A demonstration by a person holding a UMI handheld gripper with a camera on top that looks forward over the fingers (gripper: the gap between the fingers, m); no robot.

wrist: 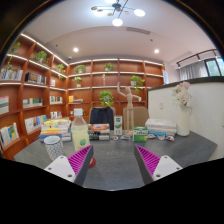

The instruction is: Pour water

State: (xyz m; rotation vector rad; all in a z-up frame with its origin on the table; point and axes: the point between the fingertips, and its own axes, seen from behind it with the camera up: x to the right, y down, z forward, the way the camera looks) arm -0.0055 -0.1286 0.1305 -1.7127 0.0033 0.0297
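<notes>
1. The gripper (112, 163) hangs low over the surface (115, 168), its fingers (76, 160) spread wide apart with nothing between them; the magenta pads face each other across bare grey top.
2. At about ten o'clock from the fingers, just beyond the left one, stands a clear cup (53, 146), upright, close to the near edge of the surface.
3. At eleven o'clock, a little farther back and just beside the cup, stands a bottle (79, 131) with a pale yellowish fill and a label, also upright. Whether it touches the cup I cannot tell.
4. At twelve o'clock, well ahead of the fingers, a clutter of small boxes (140, 132) and packets runs along the far side of the surface; the single items are too small to tell apart.
5. At one o'clock, at the right end of that row, a white vase (183, 122) holds pale flowers.
6. Behind the surface at twelve o'clock sits a dark chair (101, 116), and near it a wooden figure (126, 100) with raised arms.
7. Farther out, wooden shelves (30, 90) with books and green plants line the walls from nine to one o'clock, and a lamp (116, 14) hangs from the ceiling at twelve.
</notes>
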